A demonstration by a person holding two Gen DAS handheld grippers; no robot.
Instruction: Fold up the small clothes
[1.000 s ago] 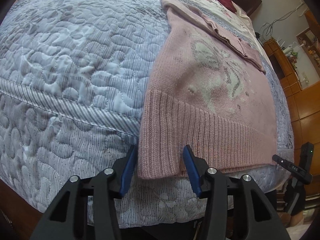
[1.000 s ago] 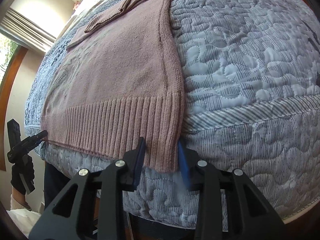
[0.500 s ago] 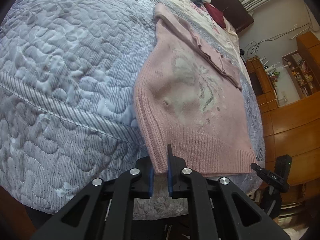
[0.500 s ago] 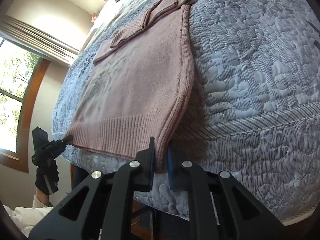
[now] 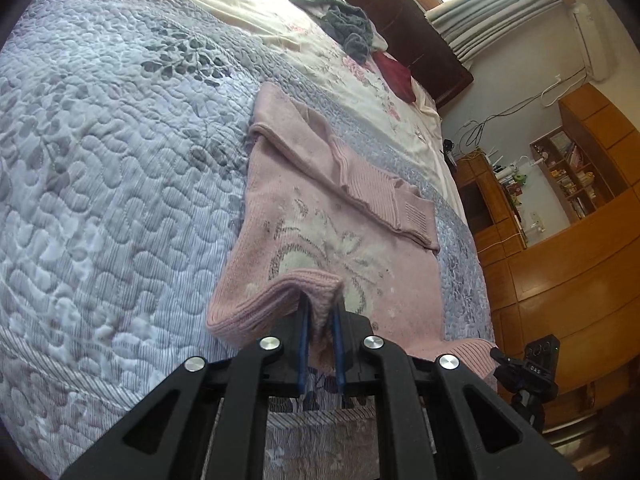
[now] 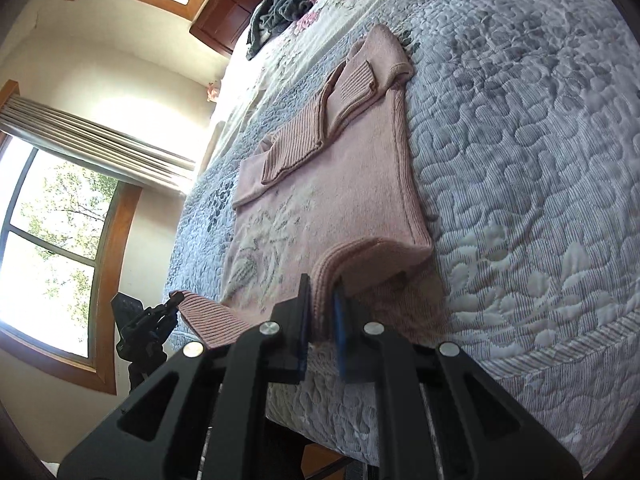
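A pink knitted sweater lies flat on a grey quilted bedspread, its long axis running straight away from both cameras, from the ribbed hem at the near bed edge up to the neck at the far end, with both sleeves folded across the chest. Starting on the left: the left gripper has its two blue-lined fingers closed narrowly on the left hem corner, and the pinched fabric stands up in a small ridge above the bedspread. Moving right, the hem sags between the two grips, and the white and grey flower pattern on the sweater front lies beyond it. On the right, the right gripper clamps the right hem corner the same way, raised off the quilt, with the side seam running away along the sweater's right edge. Each gripper holds its own corner, neither nearer than the other, and the rest of the garment lies directly ahead of the fingers. Judging from this, the fold calls for carrying both corners forward together, along the long axis, toward the folded sleeves.
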